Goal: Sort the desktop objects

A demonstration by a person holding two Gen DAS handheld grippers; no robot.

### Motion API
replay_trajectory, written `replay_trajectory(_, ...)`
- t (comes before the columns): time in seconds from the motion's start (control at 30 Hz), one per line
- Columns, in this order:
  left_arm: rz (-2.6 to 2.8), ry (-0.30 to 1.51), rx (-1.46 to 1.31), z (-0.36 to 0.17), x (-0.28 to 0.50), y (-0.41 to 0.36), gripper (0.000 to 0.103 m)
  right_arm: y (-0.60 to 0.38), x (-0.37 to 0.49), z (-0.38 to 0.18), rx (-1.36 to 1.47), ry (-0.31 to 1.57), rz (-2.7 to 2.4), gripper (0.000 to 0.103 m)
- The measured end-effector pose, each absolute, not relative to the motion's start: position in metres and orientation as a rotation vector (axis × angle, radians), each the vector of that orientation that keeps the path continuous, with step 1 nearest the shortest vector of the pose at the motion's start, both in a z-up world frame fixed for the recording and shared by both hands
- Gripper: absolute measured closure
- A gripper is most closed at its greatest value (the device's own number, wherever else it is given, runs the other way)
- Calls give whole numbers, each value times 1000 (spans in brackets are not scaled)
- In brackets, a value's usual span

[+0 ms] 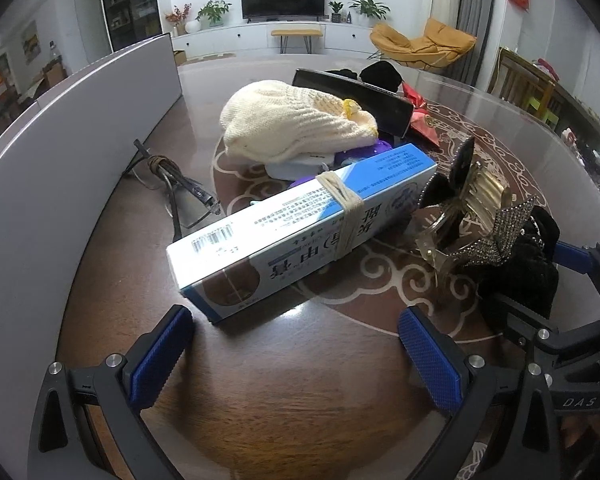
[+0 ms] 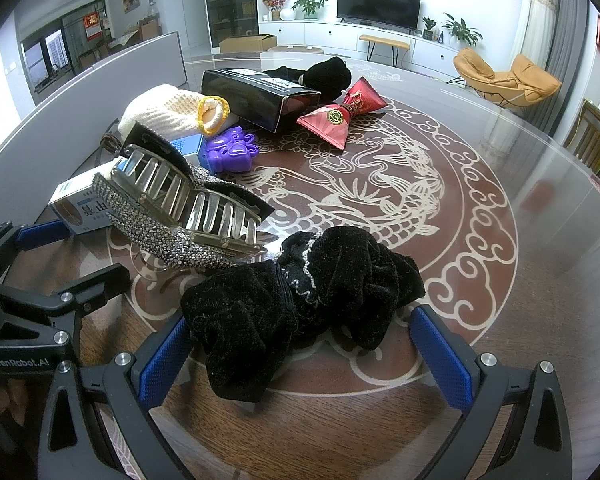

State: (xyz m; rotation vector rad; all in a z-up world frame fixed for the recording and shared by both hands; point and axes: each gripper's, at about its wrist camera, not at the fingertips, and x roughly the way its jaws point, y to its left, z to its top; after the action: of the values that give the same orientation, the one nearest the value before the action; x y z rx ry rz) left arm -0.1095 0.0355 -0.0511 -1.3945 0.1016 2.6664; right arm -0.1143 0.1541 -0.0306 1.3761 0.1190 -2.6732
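The black velvet scrunchie (image 2: 300,304) lies on the table (image 2: 500,320) between the spread fingers of the right gripper (image 2: 300,356), its near folds level with the blue pads (image 2: 440,356) without being pinched; the jaws are released and hold nothing. It is crumpled, plush, with a thin line of small beads across its middle. Just behind it, touching, a large hair claw (image 2: 188,208) with clear teeth and a rhinestone bow lies on its side.

The left gripper (image 1: 296,360) is likewise spread wide and empty, its fingers (image 1: 160,360) just short of the near end of one white and blue carton (image 1: 300,224), which lies flat, bound round the middle by a rubber band.

Beyond these lie one cream knitted glove (image 1: 288,128) with a yellow cuff, one purple plastic piece (image 2: 232,152), one black box (image 2: 260,96) on its side, one red bow-shaped packet (image 2: 344,114) and a second black velvet item (image 2: 324,76). A dark cable (image 1: 172,184) lies beside a grey panel (image 1: 60,152).
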Motion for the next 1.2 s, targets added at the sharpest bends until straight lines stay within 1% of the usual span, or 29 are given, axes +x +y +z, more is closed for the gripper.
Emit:
replay_trajectory(0.2,2717,54,-1412,-54,-112,25,0,154,-114,-31,1376,119,-2673,0)
replay_trajectory(1.2,2714,57,-1414,-54,-109,25,0,155,-115,-31,1376,118,-2675,0)
